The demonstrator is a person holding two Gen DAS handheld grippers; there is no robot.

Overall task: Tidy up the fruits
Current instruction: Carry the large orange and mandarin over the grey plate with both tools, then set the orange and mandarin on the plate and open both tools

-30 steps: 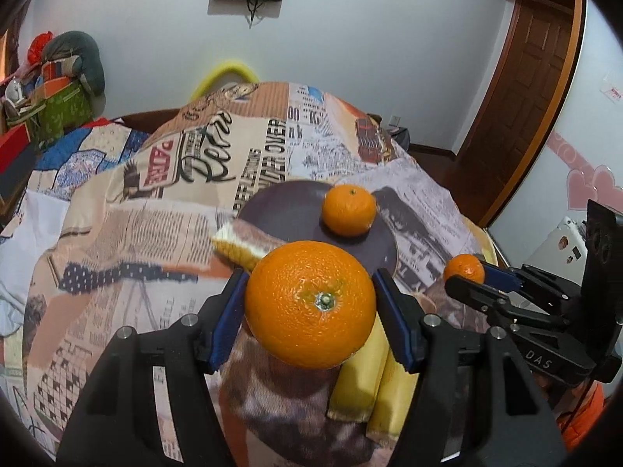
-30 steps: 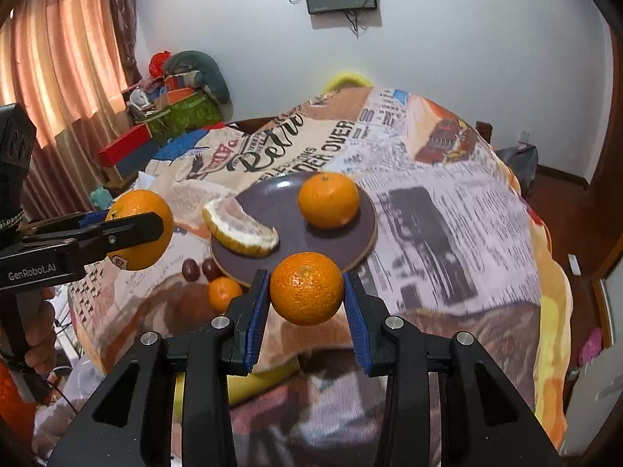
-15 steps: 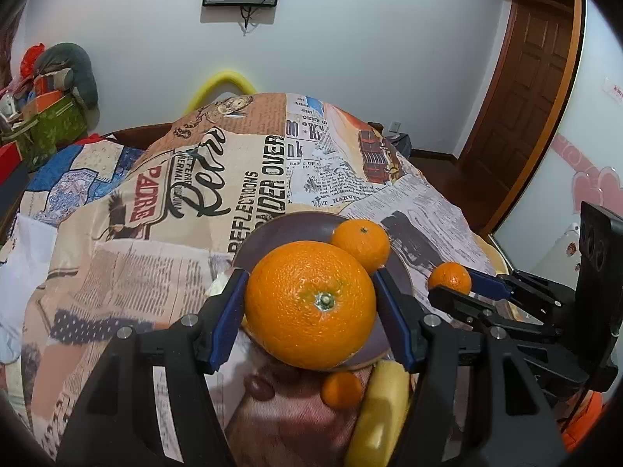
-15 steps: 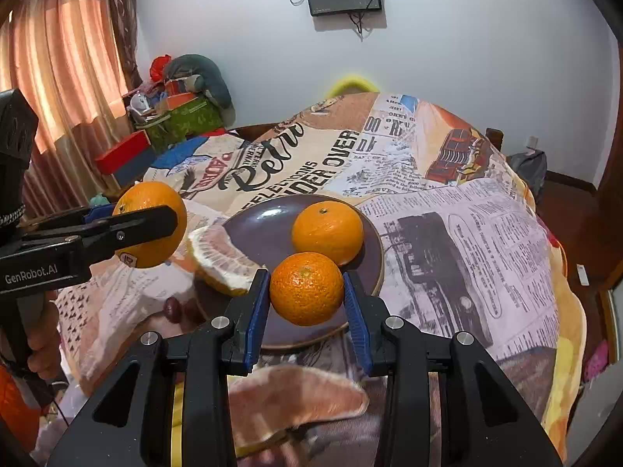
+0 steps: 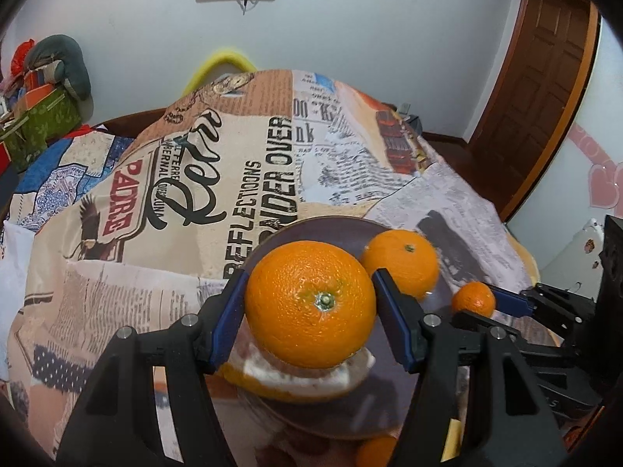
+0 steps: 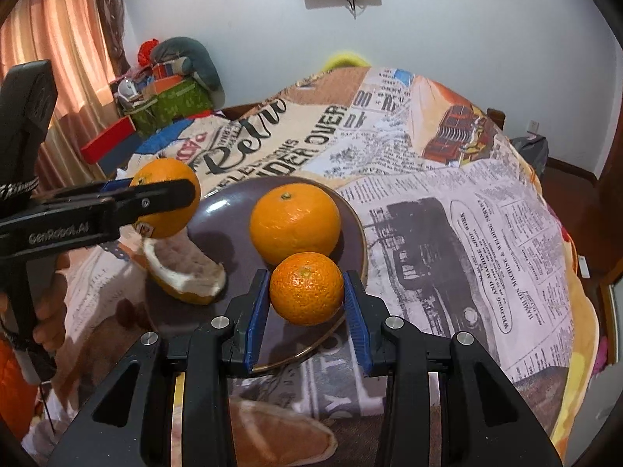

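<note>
Moved in over the dark plate [image 6: 218, 229] since a second ago, both grippers, each with fruit carried along. Left gripper [image 5: 309, 325]: half open, pads clamped on a large orange [image 5: 309, 303], held above the plate's left edge and over a peeled pomelo wedge [image 6: 183, 272] lying across that edge. Resting on the plate near its far rim, a second orange [image 6: 294, 223]. Right gripper [image 6: 306, 307]: narrowly open, blue pads pinching a small mandarin [image 6: 306, 288], held above the plate's near rim, just in front of the resting orange. Underneath, a newspaper-print bedspread [image 6: 467, 214].
</note>
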